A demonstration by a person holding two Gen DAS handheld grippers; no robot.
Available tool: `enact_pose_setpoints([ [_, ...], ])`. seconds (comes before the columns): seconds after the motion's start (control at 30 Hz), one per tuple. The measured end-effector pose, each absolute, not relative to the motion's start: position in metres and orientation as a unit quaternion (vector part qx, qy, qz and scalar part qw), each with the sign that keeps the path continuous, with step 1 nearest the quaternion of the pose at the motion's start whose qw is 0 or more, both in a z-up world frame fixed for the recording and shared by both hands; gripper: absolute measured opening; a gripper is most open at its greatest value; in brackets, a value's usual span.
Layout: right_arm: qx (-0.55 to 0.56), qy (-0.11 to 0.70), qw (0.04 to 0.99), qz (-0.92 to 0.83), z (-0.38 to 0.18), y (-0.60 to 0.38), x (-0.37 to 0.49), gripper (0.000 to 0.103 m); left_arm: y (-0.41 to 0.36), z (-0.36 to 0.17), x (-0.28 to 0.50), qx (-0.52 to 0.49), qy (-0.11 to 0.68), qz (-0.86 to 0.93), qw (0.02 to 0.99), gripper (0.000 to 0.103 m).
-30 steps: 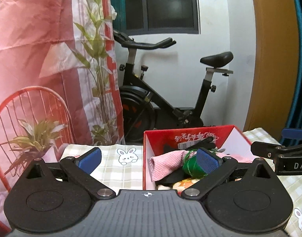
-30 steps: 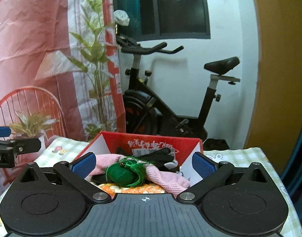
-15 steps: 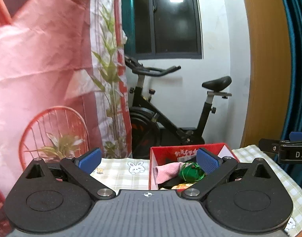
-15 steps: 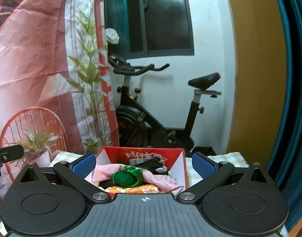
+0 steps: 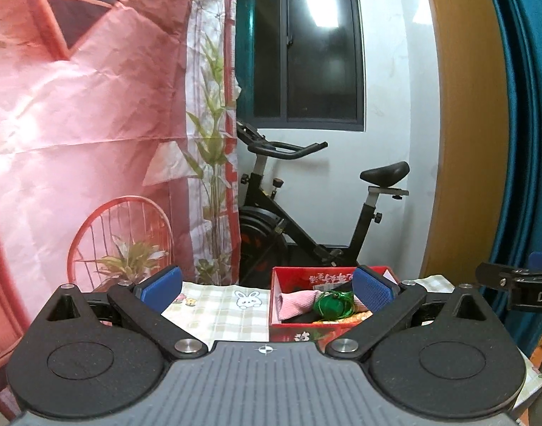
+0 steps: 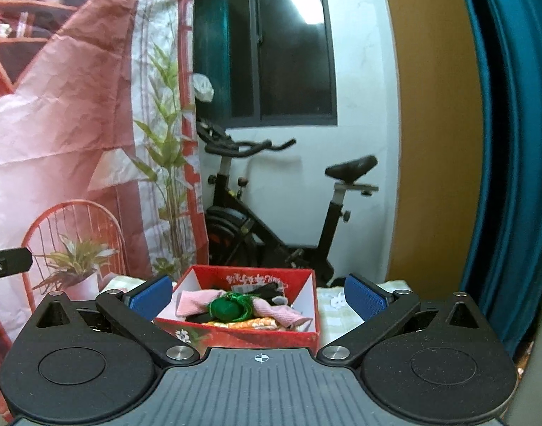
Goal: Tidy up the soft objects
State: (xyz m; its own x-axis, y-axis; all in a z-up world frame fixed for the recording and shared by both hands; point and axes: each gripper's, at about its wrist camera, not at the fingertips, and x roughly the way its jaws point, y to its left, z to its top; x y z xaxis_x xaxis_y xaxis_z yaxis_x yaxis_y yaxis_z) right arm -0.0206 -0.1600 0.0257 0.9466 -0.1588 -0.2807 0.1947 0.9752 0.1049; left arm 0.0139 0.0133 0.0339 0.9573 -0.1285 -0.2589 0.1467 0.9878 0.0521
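Both the left claw (image 5: 265, 285) and the right claw (image 6: 258, 294) are held wide apart and empty. The soft things are piled in the red box (image 6: 249, 333) on the table (image 5: 217, 312); the light, limp pink cloth (image 6: 191, 301) is best pinched at a raised fold.

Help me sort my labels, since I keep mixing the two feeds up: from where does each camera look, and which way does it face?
Left wrist: sits on the left gripper, faces forward across the checked cloth to the red box at right; own open fingers show, plus the right gripper at the right edge.
Right wrist: sits on the right gripper, faces the red box head-on; own open fingers show, left gripper's tip at the left edge.
Shared: box, green pouch, pink cloth, exercise bike.
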Motion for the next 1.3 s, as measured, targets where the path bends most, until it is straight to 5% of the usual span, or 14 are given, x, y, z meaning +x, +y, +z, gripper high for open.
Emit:
enact_pose_setpoints([
  [1.3, 0.050, 0.141, 0.984, -0.094, 0.025, -0.155, -0.031, 0.103, 0.013, 0.028, 0.007, 0.039, 0.141, -0.061, 0.987, 0.103],
])
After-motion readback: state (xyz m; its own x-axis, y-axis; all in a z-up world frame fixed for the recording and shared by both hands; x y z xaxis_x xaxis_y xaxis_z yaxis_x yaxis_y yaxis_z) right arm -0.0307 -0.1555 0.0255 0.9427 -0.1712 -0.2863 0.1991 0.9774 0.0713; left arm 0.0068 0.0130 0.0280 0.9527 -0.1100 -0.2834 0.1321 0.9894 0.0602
